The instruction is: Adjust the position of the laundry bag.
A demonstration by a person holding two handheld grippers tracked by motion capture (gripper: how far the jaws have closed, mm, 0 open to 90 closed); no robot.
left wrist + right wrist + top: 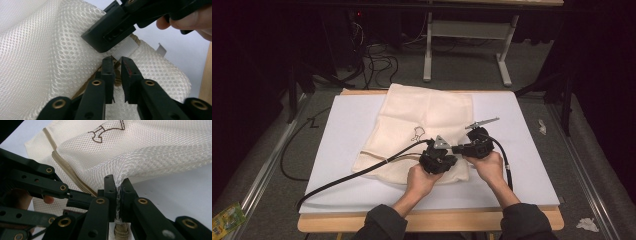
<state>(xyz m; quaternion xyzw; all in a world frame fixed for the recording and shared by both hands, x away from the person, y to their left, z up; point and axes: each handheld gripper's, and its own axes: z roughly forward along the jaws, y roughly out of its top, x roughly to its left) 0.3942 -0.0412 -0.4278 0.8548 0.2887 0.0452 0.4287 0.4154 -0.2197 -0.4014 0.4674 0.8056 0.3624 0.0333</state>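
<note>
With the right gripper (117, 188) pinching the mesh bag (155, 147) and the left gripper (117, 66) nearly clenched on the zipper end just ahead of it, opposing pulls could tear the netting

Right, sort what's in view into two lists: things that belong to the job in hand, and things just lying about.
In the job:
- mesh bag, on the white board
- left gripper, jaws nearly shut at the bag's zip edge
- right gripper, shut on a fold of mesh

Lying about:
- crumpled scrap on the floor
- green packet
- floor cables

Mesh bag (427, 132) lies on table (522, 165); both grippers at its near edge.
</note>
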